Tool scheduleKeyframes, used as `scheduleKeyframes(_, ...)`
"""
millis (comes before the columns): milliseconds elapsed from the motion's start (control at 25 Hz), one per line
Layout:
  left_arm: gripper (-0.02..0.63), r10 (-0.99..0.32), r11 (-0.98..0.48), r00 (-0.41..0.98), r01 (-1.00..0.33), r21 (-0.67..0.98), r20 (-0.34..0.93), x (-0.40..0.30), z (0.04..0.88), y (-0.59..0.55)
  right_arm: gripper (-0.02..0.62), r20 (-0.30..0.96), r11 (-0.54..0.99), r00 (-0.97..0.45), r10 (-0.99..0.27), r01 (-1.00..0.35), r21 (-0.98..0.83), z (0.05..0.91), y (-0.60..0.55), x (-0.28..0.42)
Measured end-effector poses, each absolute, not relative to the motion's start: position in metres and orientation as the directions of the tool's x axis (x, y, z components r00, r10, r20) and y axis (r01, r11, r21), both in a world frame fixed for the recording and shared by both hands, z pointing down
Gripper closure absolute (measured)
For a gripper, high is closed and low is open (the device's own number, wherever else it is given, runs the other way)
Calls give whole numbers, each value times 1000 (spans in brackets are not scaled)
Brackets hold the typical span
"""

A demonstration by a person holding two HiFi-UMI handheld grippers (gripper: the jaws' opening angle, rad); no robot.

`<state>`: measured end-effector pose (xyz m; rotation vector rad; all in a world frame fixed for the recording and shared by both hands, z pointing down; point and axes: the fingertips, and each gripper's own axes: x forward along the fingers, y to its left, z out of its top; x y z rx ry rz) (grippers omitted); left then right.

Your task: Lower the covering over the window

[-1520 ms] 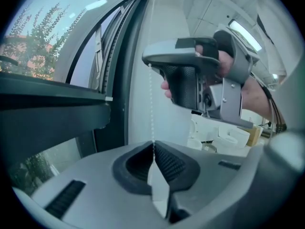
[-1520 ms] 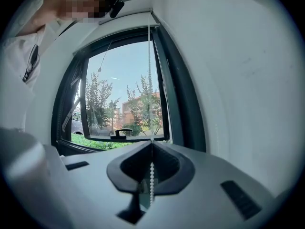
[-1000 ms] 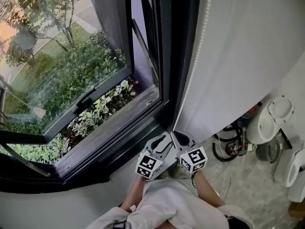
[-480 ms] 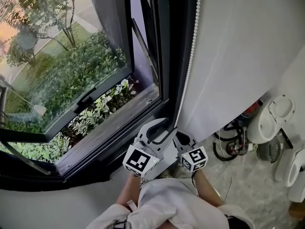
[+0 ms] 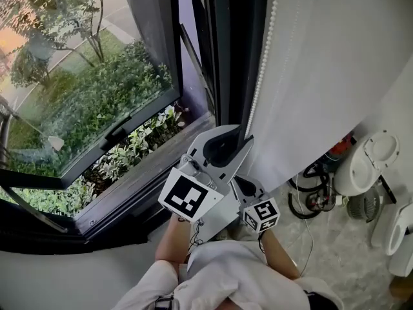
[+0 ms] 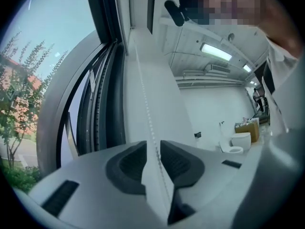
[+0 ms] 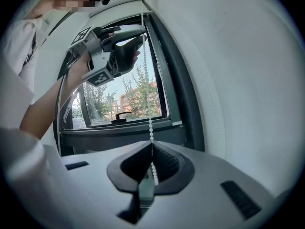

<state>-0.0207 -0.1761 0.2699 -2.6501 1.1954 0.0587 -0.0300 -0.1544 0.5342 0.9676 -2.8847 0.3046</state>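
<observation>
A white bead chain (image 5: 258, 89) hangs along the dark window frame beside the white roller blind (image 5: 335, 63). My right gripper (image 5: 240, 185) is low, near my body, and shut on the chain (image 7: 150, 128), which runs straight up from its jaws (image 7: 151, 147). My left gripper (image 5: 240, 134) is raised above it; in the right gripper view it shows at the chain (image 7: 142, 37). Its jaws (image 6: 153, 144) are closing with the chain (image 6: 145, 109) between the pads, and a narrow gap is still showing.
The casement window (image 5: 84, 102) stands open outward over shrubs, with the sill (image 5: 161, 166) below. On the floor at right lie cables (image 5: 310, 196) and white fixtures (image 5: 368, 163). The blind (image 7: 228, 80) fills the right of the right gripper view.
My left gripper has risen from beside the right one up along the chain, and its jaws have narrowed round the chain. The right gripper has stayed put.
</observation>
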Motion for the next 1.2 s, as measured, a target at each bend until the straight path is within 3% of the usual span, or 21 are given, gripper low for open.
scheduleKeyframes(320,589,-747,-618,647,-760,-198,-154,-18,267,-183,600,165,783,-795,-584,-605,-142,536,-154,-29)
scheduleKeyframes(1200,591,-785,-618,619,-785,-45,-15,-22,367,-167,600,424,774,-755,-500,-609,-172,632,-126,-23)
